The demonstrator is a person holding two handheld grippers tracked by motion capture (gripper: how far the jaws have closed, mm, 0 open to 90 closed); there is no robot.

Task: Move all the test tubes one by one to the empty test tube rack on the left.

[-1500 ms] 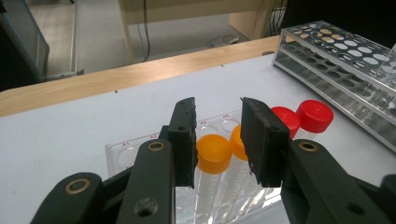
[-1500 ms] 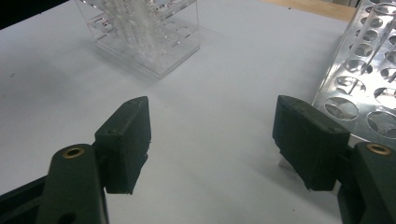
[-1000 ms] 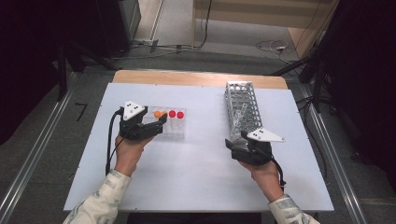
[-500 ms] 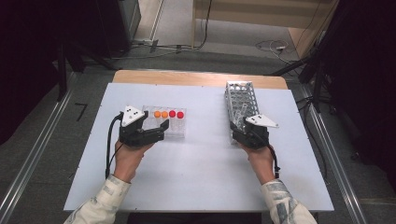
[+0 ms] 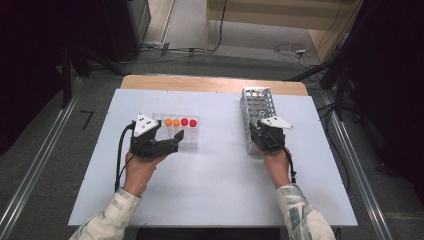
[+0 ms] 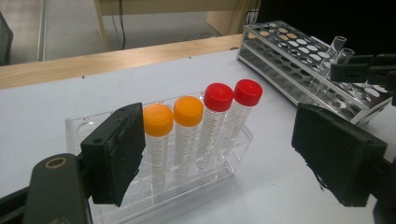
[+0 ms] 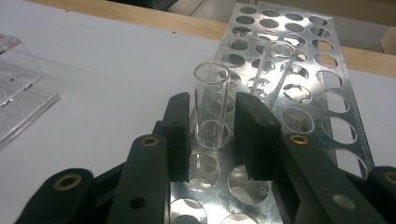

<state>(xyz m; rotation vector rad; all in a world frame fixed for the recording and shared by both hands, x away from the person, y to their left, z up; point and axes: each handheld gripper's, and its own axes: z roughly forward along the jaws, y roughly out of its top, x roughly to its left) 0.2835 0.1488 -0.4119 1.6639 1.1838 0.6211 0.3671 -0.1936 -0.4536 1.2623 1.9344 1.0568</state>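
A clear plastic rack (image 5: 194, 137) (image 6: 240, 142) holds two orange-capped tubes (image 5: 172, 122) (image 6: 158, 119) and two red-capped tubes (image 5: 188, 122) (image 6: 218, 96). My left gripper (image 5: 176, 141) (image 6: 219, 121) is open at the rack's near side, its pads wide on either side of the tubes and touching none. My right gripper (image 5: 261, 129) (image 7: 212, 99) is at the near end of the metal rack (image 5: 257, 102) (image 7: 303, 93). Its jaws have just been closing around an upright clear glass tube (image 7: 212, 105). A thin gap still shows on each side of the tube.
A second glass tube (image 7: 275, 70) leans in the metal rack just behind the first. The white table (image 5: 215, 180) has a wooden strip (image 5: 210, 83) along its far edge. Dark stands and cables line the floor on both sides.
My right gripper has moved forward to the metal rack, and its jaws have narrowed around the glass tube. The left gripper has hardly moved and stays wide.
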